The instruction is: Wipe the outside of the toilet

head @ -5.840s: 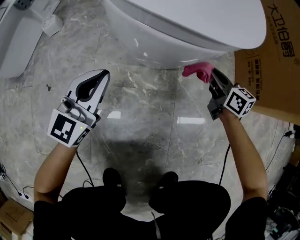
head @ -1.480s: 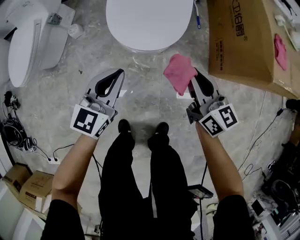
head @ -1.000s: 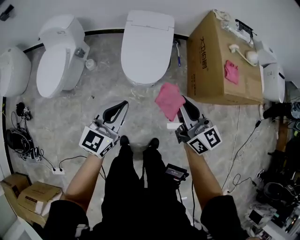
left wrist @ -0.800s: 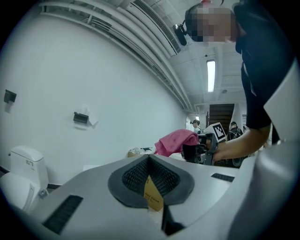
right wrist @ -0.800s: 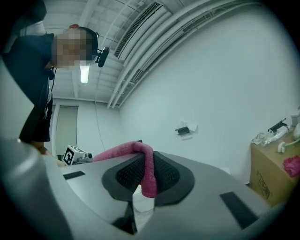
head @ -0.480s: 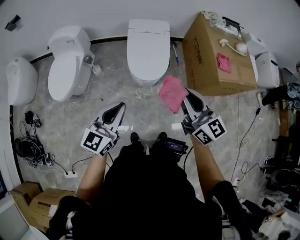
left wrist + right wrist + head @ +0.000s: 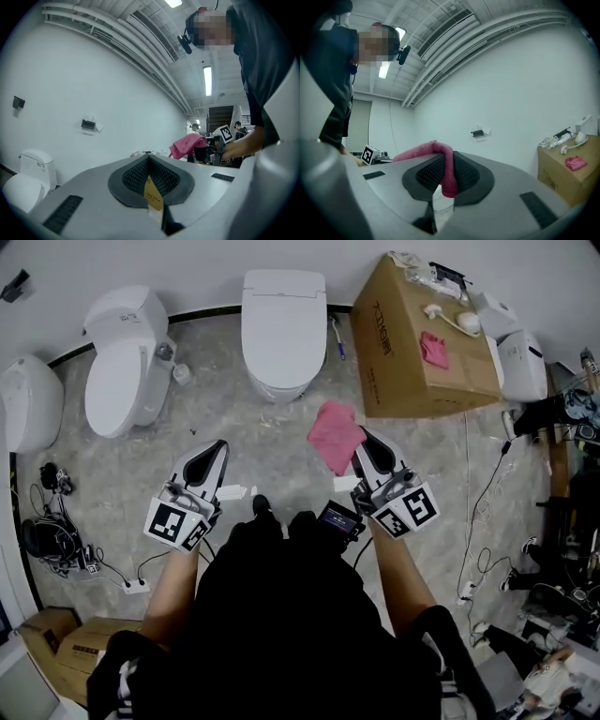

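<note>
Risk first: the pink cloth (image 7: 335, 434) is pinched by one edge only and flops loose, so a hard drag across the toilet (image 7: 284, 320) could, I reckon, tug it free. The right gripper (image 7: 364, 444) has its jaws clamped tight on that cloth. The left gripper (image 7: 206, 463) is closed flat on nothing. The middle toilet stands far off against the wall, well apart from both.
</note>
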The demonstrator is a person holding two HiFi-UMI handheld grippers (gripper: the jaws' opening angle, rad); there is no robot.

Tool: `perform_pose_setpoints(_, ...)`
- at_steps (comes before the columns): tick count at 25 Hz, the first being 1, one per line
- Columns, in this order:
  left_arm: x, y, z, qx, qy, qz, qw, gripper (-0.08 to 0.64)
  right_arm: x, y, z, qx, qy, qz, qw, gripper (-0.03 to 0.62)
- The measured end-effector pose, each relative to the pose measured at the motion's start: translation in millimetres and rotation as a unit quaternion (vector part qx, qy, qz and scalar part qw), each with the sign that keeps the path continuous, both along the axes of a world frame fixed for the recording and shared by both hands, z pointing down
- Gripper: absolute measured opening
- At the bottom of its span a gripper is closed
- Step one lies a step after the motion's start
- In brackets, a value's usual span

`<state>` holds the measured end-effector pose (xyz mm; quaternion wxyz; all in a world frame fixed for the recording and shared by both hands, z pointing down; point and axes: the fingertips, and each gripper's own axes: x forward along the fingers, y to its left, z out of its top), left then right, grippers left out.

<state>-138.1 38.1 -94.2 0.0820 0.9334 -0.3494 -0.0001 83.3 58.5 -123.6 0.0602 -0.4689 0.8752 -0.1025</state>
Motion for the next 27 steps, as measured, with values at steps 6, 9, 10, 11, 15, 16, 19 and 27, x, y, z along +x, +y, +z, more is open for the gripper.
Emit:
perform_pose_setpoints(6,13.0,39.1,-0.4,-0.005,-0.004,-0.002,1.0,0.014,7.7,37.0,15.7,-0.007,0.002,0.01,1.0,0.06)
perform_pose_setpoints(9,24.3,66.4,1.8,-0.009,-0.008,-0.006,0.9999,0.014,12.7,64.4,15.6,-0.001,0.015,-0.003,1.0,0.06)
perform_pose_setpoints(10,28.4,76.1,3.1,-0.011,-0.008,-0.008,0.9999,0.014,14.2,74.9,16.6,0.002,0.023,-0.008,1.0,0.06)
perform_pose_setpoints(11,32.7,85.6,4.6,-0.013,-0.009,-0.009,0.9998,0.014,15.9,85.1,18.5,0.004,0.03,-0.014,0.999,0.06)
perform_pose_setpoints(15,55.7,125.8,6.8,-0.018,-0.021,-0.005,0.9996,0.014,31.8,125.4,27.0,-0.004,0.029,-0.021,0.999,0.06)
perform_pose_setpoints(16,61.4,134.8,6.0,-0.017,-0.026,-0.002,0.9995,0.014,36.3,134.0,28.0,-0.006,0.029,-0.02,0.999,0.06)
perform_pose_setpoints(19,70.5,150.5,4.5,-0.016,-0.037,-0.006,0.9992,0.014,42.2,150.5,30.6,-0.004,0.03,-0.021,0.999,0.06)
perform_pose_setpoints(27,87.1,187.3,9.2,-0.039,-0.046,0.012,0.9981,0.014,39.9,187.5,47.9,-0.037,-0.003,-0.026,0.999,0.06)
